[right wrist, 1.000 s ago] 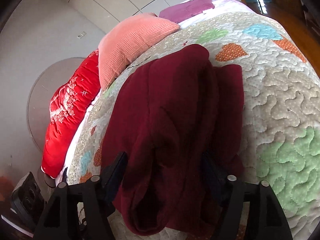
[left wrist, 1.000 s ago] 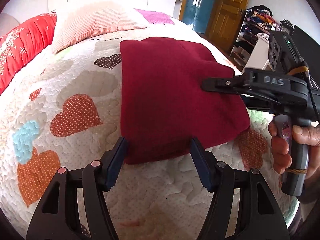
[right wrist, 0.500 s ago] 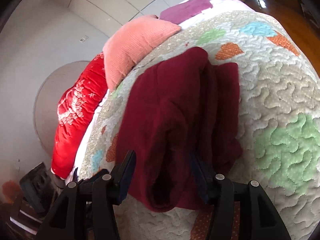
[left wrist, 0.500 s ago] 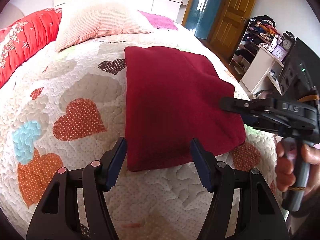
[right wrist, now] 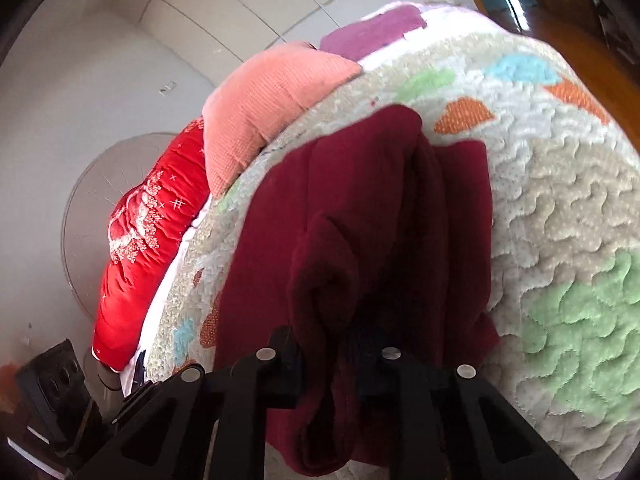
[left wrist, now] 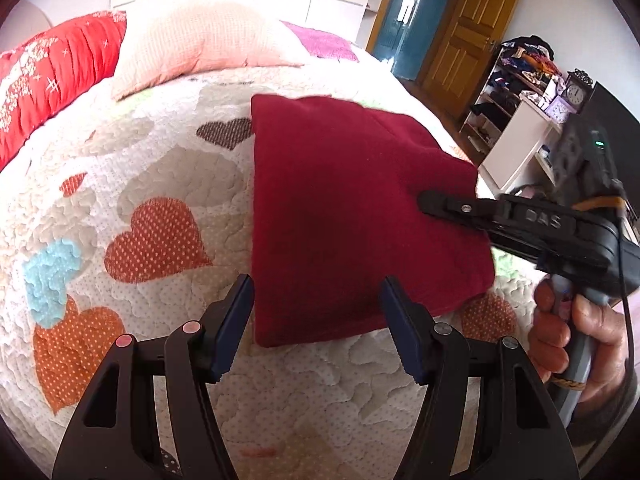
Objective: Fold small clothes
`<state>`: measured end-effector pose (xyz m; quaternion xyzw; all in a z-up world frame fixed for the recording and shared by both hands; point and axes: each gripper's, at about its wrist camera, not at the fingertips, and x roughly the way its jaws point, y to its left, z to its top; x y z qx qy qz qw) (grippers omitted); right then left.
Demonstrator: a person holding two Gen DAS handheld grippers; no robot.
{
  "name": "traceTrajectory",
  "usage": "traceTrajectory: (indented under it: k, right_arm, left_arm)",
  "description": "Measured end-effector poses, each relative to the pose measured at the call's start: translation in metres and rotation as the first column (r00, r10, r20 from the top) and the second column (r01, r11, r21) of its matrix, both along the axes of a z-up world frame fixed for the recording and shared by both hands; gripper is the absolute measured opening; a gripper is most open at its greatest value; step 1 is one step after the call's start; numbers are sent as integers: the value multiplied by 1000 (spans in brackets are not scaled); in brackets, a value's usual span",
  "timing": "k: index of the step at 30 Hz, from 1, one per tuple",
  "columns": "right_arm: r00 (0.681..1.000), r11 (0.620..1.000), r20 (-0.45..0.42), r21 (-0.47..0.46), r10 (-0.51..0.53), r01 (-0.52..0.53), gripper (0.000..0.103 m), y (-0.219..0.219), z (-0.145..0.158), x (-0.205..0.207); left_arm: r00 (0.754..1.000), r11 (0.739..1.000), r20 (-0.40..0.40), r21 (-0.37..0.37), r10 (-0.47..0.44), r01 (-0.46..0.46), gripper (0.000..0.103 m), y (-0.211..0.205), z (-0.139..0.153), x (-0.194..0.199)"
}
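Observation:
A folded dark red garment (left wrist: 344, 208) lies on the heart-patterned quilt (left wrist: 160, 184). My left gripper (left wrist: 316, 308) is open, its blue-padded fingers straddling the garment's near edge just above the quilt. My right gripper (right wrist: 328, 344) is shut on a fold at the right side of the garment (right wrist: 360, 216). In the left wrist view the right gripper (left wrist: 424, 202) reaches in from the right over the garment, held by a hand.
A peach pillow (left wrist: 200, 40), a red cushion (left wrist: 52, 72) and a purple cloth (left wrist: 324, 44) lie at the bed's head. A wooden door (left wrist: 468, 28) and cluttered shelves (left wrist: 520, 80) stand to the right, beyond the bed edge.
My right gripper has moved in onto the garment's right side and closed on a fold of it. My left gripper has stayed open at the near edge.

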<state>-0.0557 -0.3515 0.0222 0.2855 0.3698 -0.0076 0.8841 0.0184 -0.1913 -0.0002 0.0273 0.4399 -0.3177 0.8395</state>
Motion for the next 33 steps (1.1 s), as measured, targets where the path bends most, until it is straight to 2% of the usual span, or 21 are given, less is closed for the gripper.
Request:
traceTrajectory:
  k: [1,3,5,6,7,9,12,14,16,18,22,23,26,28,31,33]
  right_arm:
    - [1000,997,-3,-75,-3,3,16,3,7,-6]
    - [998,989,-57,-148,-27,18,16,3,4,-9]
    - [993,991,-116,-131,-19,4,16,-2,-16,-2]
    - [993,995,-120,-103,-13,0,17,-7,-23,-2]
    - [995,998,-100,-65,-16,9,18,-13,-22,-5]
    - [997,999,-65,-34,-45,43,27,-24,-10,-15]
    - [994,988,38,-117,-99,103,30,-28,22,-33]
    - [996,984,58,-164,-67,75,30,-22,33,-29]
    - [999,976,16,-214,-43,46,30,-15,31,-12]
    - [999,966,-32,-256,-37,27,22,-11,18,6]
    - [988,941,-135,-337,-79,29,19,-17,-14,35]
    - [987,935,-136,-353,-82,29,19,-20,-17,38]
    - [988,936,-140,-353,-72,18,19,-23,-12,41]
    - [990,940,-127,-342,-67,19,19,-23,-2,32]
    - [996,961,-83,-277,-29,5,19,-14,15,9]
    - [997,959,-71,-285,-23,2,24,-3,16,-4]
  left_arm:
    - [1000,1000,5,-8,0,0,64,-1,2,0]
    - [1000,1000,-4,-17,-3,3,64,-5,0,4]
    - [999,1000,-33,5,-5,5,64,-15,-8,9]
    - [999,1000,-44,15,-5,5,64,-19,-13,11]
    - [999,1000,-54,28,-5,6,64,-23,-17,12]
    - [999,998,-44,56,-7,9,64,-26,-18,11]
    - [1000,999,21,51,-4,3,64,-22,-7,11]
    - [1000,999,24,43,8,-9,64,-23,-3,18]
    - [1000,999,8,30,19,-19,64,-26,-2,26]
    - [999,999,6,25,32,-32,64,-31,-4,33]
    - [999,996,-5,76,44,-43,64,-44,-19,45]
    - [999,996,-16,76,45,-44,68,-46,-23,48]
    - [998,997,-16,62,57,-56,75,-46,-27,52]
    - [998,997,-15,61,56,-55,75,-46,-27,52]
    - [998,996,-15,59,61,-60,75,-43,-27,52]
    - [997,996,-21,60,68,-67,75,-42,-27,52]
